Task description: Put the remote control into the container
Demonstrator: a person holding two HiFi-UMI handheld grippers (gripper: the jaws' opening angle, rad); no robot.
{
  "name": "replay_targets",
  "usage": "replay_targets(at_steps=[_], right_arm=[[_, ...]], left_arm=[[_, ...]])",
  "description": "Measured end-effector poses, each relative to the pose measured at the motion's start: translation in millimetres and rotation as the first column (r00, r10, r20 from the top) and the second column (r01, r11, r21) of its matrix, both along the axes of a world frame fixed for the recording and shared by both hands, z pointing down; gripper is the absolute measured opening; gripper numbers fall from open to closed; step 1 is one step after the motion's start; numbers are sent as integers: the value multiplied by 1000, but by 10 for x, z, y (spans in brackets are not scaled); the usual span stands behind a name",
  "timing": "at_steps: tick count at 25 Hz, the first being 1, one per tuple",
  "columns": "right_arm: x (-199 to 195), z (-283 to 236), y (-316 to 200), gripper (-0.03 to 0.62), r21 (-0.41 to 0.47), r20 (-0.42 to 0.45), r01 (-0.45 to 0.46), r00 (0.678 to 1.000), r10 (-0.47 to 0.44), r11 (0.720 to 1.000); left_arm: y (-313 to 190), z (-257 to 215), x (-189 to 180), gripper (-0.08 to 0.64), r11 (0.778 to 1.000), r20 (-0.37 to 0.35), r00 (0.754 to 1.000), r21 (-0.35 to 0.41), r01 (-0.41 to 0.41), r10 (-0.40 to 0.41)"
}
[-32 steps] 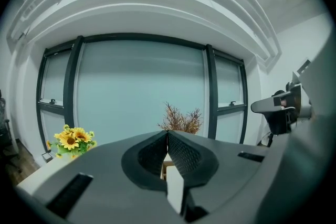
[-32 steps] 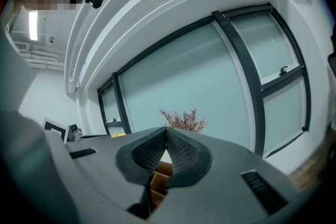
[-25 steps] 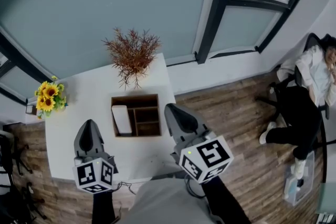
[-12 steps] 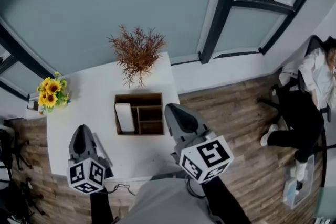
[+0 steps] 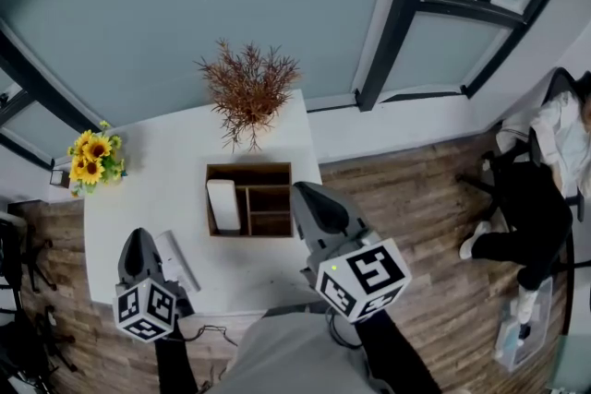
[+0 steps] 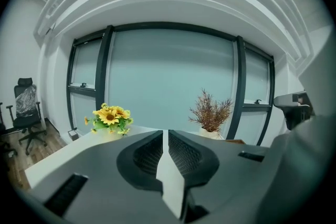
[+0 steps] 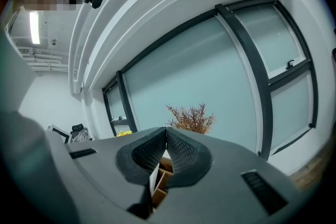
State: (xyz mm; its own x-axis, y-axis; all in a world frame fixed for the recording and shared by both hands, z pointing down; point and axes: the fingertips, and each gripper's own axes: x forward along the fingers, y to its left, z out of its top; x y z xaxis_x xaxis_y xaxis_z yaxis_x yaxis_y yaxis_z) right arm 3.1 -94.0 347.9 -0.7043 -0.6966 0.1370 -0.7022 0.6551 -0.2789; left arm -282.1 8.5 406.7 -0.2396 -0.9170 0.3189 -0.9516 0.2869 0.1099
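On the white table stands a wooden container with several compartments. A white oblong thing lies in its left compartment. A white remote control lies flat on the table near the front edge. My left gripper is just left of that remote, shut and holding nothing, and its jaws meet over bare tabletop. My right gripper hangs at the container's right side, shut and empty. Part of the container shows below its closed jaws.
A vase of dried brown twigs stands behind the container, and sunflowers stand at the table's left edge. Large windows run along the far side. A person sits in a chair at the right on the wood floor.
My left gripper has drawn back toward the table's front left corner, and the white remote it covered now shows beside it. The right gripper has stayed put.
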Motion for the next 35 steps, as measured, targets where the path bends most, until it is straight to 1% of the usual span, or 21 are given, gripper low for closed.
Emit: replay_targets(at_steps=[2, 6, 9, 13, 19, 27, 35], right_arm=[[-16, 6, -11, 5, -2, -1, 3, 1000, -3, 1000], [-62, 19, -21, 5, -4, -4, 13, 1000, -13, 1000], [-81, 25, -23, 5, -6, -5, 16, 1000, -16, 1000], [-94, 32, -29, 5, -7, -7, 17, 1000, -17, 1000], [-116, 46, -25, 5, -11, -13, 12, 1000, -12, 1000], [-152, 67, -26, 5, -13, -18, 0, 1000, -1, 1000], [-166, 68, -38, 5, -12, -28, -13, 1000, 12, 1000]], left_arm=[[35, 27, -67, 14, 1000, -7, 1000, -1, 22, -22], [88, 109, -179, 22, 998, -4, 999, -30, 49, -49], [109, 179, -216, 61, 998, -11, 999, -50, 50, -50], [128, 284, -249, 70, 995, -9, 999, -86, 53, -54], [147, 463, -287, 95, 990, -40, 998, -134, 45, -51], [182, 734, -364, 120, 977, -55, 997, -209, 41, -54], [201, 998, -393, 150, 959, -79, 996, -284, 24, -48]])
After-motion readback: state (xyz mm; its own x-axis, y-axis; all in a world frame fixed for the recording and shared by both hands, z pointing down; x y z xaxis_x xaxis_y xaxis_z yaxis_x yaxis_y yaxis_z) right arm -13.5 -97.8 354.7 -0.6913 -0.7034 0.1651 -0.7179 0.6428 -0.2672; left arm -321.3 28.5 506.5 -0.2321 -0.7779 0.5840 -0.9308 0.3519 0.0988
